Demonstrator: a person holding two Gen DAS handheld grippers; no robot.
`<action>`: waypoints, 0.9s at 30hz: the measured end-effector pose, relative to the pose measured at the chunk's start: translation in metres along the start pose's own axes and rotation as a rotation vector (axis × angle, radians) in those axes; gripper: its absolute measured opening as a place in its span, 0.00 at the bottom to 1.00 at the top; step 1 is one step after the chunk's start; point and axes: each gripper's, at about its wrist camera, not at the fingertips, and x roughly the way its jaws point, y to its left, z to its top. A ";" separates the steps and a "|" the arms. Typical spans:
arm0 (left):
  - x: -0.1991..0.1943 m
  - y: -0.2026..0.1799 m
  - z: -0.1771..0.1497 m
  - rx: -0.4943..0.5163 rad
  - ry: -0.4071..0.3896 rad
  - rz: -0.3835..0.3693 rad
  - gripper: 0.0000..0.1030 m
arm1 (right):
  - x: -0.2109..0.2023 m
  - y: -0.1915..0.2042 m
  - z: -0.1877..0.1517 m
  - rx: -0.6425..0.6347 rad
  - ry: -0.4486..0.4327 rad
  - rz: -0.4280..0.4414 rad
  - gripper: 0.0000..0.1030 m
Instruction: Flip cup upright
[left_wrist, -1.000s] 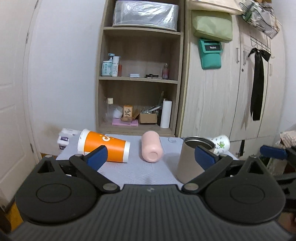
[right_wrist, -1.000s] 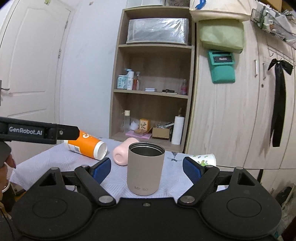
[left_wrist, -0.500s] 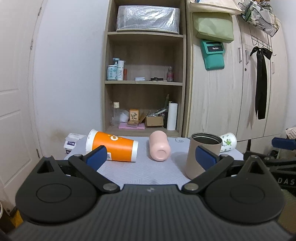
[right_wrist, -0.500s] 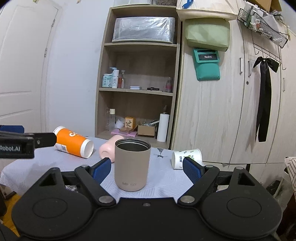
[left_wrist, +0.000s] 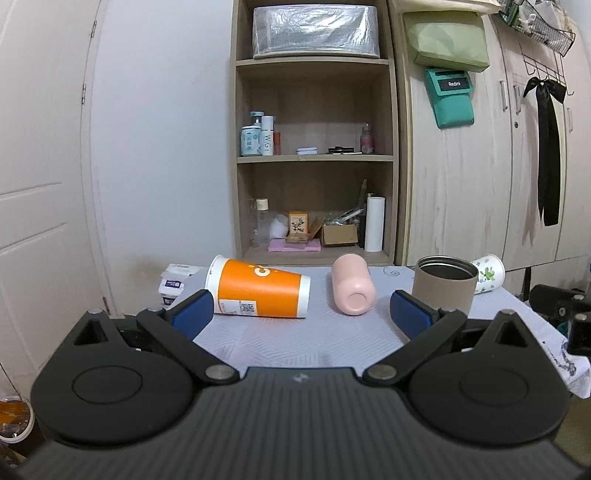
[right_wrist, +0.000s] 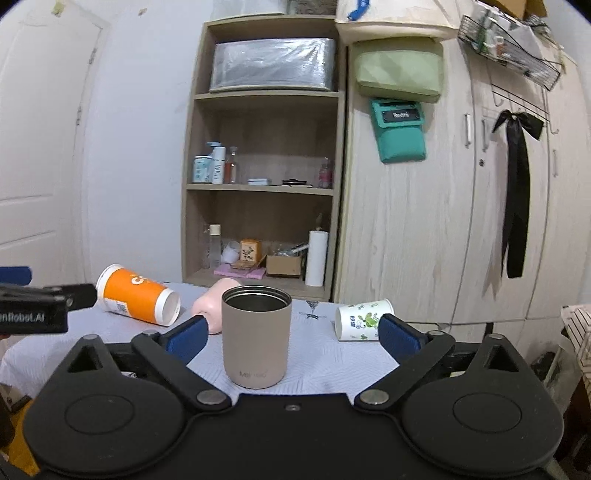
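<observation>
Scanning the table (left_wrist: 280, 343) from your left, you first meet the orange paper cup (left_wrist: 258, 291) lying on its side, its wide mouth toward the left edge and its base toward the middle. Your left gripper (left_wrist: 301, 314) hangs just short of the cloth with its blue pads spread wide and nothing between them; the left pad sits in front of the orange cup's lower edge, though whether they touch cannot be told. Next comes the pink cup (left_wrist: 351, 284), also lying down, its closed end facing you. Right of it stands the beige tumbler (right_wrist: 256, 338), already upright with its dark mouth open to the ceiling. Your right gripper (right_wrist: 291, 334) is spread wide too, empty, and the tumbler shows in the gap between its fingers, nearer the left pad and apart from both. Farthest right, the white floral paper cup (right_wrist: 360, 319) lies on its side near the table's far corner.
</observation>
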 end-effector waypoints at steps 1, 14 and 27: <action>0.000 0.000 0.000 0.002 0.001 0.003 1.00 | 0.001 0.000 0.000 0.003 0.012 -0.002 1.00; 0.002 0.001 -0.003 0.020 0.030 0.020 1.00 | 0.006 -0.002 -0.003 0.036 0.040 -0.034 1.00; 0.009 -0.004 -0.007 0.045 0.068 0.040 1.00 | 0.005 -0.003 -0.001 0.041 0.027 -0.047 1.00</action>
